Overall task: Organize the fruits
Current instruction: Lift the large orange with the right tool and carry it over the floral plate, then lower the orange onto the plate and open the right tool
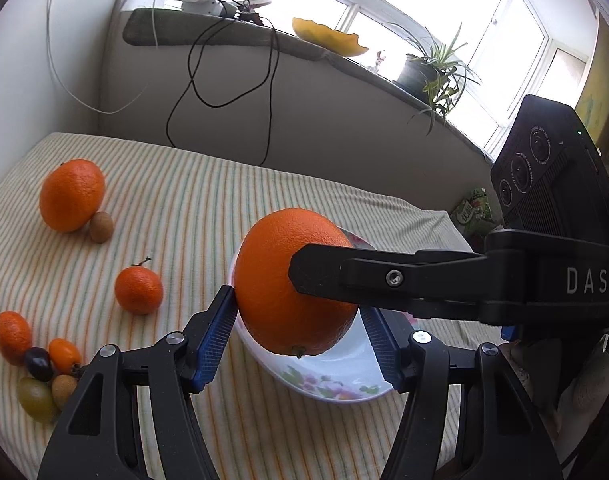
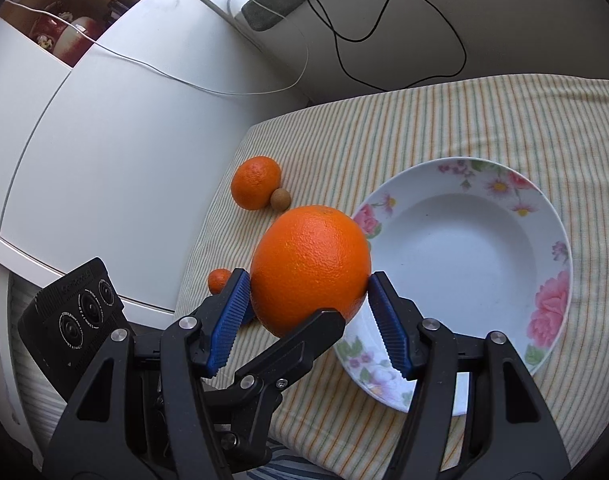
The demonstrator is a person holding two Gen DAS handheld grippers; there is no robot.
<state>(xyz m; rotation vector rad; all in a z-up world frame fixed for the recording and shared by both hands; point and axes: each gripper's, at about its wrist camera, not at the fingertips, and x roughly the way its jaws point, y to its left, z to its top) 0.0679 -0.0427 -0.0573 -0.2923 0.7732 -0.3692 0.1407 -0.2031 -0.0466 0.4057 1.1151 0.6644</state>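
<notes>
Two tools clamp one orange (image 1: 296,284) together: the left tool (image 1: 298,342) and the right tool (image 2: 308,316) each press blue pads on its sides, half open, holding it above the near-left rim of the plate (image 2: 464,240) on the striped surface (image 1: 176,208).

surface: striped cloth (image 1: 192,200) spread over table | on it: floral bowl (image 2: 552,264); orange (image 1: 71,194) touched by longan (image 1: 101,227); mandarin (image 1: 138,290); kumquats, grapes clustered (image 1: 36,360) at edge
</notes>
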